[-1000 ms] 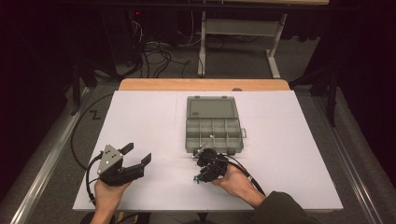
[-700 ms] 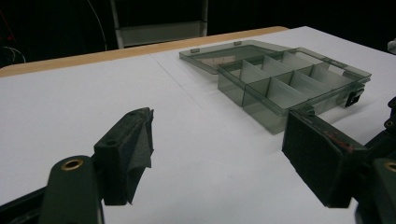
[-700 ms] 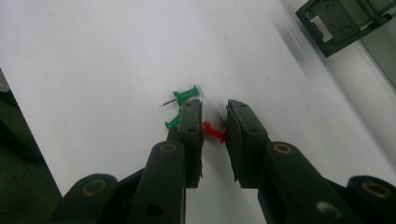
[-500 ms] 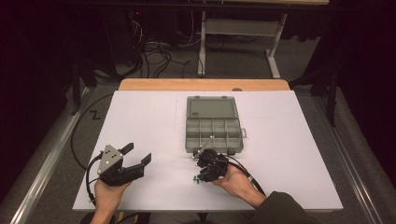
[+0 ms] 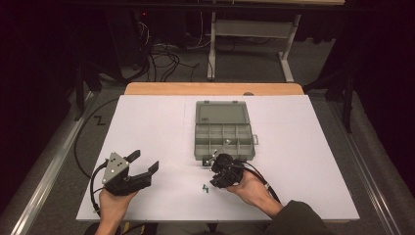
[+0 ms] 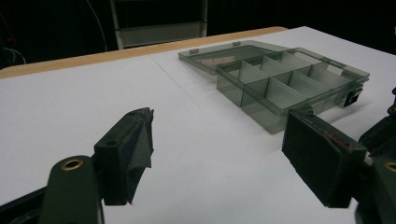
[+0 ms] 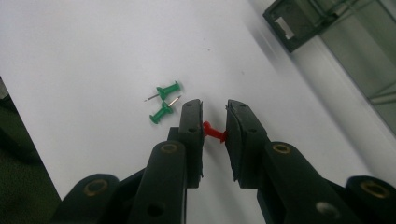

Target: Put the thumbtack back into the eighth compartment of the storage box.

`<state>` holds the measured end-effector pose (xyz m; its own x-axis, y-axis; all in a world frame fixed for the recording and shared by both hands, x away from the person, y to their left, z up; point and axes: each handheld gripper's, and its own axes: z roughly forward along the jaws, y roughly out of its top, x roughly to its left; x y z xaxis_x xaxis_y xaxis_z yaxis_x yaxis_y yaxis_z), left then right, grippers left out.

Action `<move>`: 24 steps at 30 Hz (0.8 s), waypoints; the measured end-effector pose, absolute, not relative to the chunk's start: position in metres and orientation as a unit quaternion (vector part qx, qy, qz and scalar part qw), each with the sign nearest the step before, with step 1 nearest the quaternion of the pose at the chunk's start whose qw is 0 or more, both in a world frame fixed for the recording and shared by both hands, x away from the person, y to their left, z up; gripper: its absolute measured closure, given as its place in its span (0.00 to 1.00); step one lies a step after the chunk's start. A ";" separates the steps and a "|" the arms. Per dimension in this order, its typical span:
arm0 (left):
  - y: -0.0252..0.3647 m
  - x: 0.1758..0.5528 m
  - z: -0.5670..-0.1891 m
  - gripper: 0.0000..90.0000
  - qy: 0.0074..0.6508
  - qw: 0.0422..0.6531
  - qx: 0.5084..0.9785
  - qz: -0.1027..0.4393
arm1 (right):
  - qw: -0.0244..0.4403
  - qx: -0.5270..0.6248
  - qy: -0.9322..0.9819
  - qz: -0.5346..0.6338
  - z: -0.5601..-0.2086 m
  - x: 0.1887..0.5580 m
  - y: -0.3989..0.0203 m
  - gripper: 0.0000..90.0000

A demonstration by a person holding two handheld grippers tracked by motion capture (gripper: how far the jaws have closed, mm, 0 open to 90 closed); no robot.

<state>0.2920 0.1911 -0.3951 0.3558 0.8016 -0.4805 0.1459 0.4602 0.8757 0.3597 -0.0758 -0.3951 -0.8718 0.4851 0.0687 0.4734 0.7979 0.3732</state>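
Near the desk's (image 5: 147,205) front edge, the right tongs (image 7: 215,123) pinch a red pushpin (image 7: 213,132), likely bound for the open compartment box (image 5: 224,139), while the left tongs (image 5: 147,164) rest spread and empty.

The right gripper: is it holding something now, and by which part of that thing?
The right gripper holds a red pushpin crosswise between its pads, one pad at each end of the pin. The left gripper is open and holds nothing.
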 end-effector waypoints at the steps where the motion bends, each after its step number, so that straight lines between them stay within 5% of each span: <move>1: 0.191 0.292 -0.395 0.28 0.514 0.683 0.460 0.240 | 0.017 0.254 0.947 0.194 -0.394 0.360 -0.077 0.88; 24: 0.189 0.289 -0.394 0.27 0.506 0.685 0.464 0.244 | 0.052 0.309 0.921 0.233 -0.362 0.380 -0.124 0.88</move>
